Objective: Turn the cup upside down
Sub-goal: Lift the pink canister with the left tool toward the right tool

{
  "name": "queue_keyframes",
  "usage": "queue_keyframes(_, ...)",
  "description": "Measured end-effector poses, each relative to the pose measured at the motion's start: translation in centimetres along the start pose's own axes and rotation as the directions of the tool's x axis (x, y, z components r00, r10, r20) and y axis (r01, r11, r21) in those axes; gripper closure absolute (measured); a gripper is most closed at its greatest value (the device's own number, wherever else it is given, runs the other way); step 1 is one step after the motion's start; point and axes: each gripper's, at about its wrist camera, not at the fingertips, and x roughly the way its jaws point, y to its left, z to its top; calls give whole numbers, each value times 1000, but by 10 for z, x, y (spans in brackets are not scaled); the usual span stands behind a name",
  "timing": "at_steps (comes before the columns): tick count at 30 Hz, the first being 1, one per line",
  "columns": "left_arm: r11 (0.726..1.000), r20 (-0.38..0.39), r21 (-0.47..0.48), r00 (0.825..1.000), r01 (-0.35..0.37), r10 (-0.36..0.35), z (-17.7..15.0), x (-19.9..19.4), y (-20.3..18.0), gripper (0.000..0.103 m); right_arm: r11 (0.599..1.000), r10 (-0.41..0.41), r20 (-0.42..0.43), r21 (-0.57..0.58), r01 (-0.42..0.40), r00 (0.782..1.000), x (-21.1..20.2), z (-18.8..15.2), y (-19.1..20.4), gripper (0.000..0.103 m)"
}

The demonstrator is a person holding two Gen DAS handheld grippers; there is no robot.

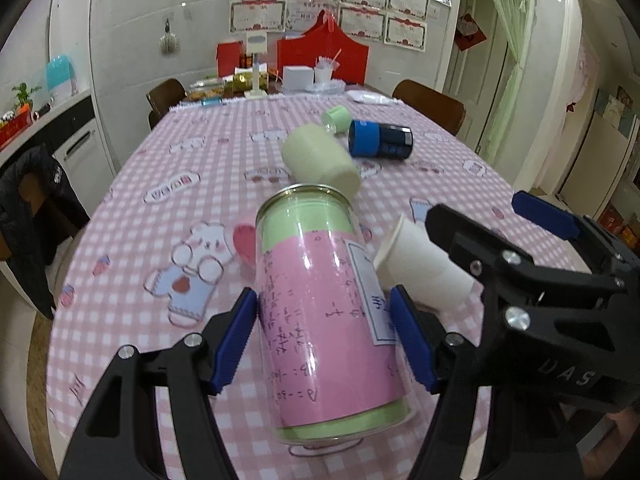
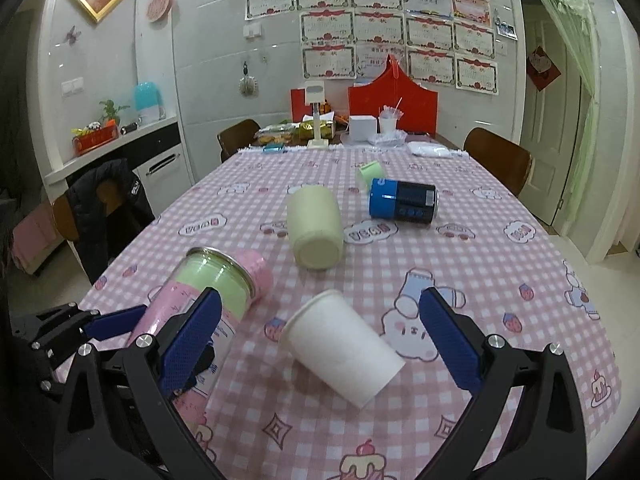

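Observation:
A pink and green clear cup (image 1: 324, 312) lies on its side on the pink checked tablecloth, its metal-rimmed mouth pointing away; it also shows in the right wrist view (image 2: 200, 304). My left gripper (image 1: 324, 342) straddles it, blue pads close to both sides; contact is unclear. A white paper cup (image 2: 340, 350) lies on its side between my open right gripper's (image 2: 320, 340) pads, apart from both. It also shows in the left wrist view (image 1: 424, 268), beside my right gripper (image 1: 500, 224).
A cream cup (image 2: 314, 226), a blue and black can (image 2: 402, 200) and a small green cup (image 2: 370, 172) lie on their sides farther back. Boxes, a lamp and dishes (image 2: 360, 128) crowd the far end. Chairs (image 2: 500, 160) stand around the table (image 2: 520, 280).

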Motion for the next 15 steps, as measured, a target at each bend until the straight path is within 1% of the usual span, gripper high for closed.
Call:
queue_keyframes(6,999,-40,-25,999,31,-32,-11,19,0,35,1000,1,-25,-3,-1,1000,7,-7,0,7)
queue_keyframes(10,998,-69,-48,997,34,-37,-15,32,3,35,1000,13,-52,6,-13,999,15,-10,-2,7)
queue_keyframes(15,997,-70,-60,996,50,-54,-15,37,3,35,1000,24,-67,8,-24,997,21,-10,-2,7)
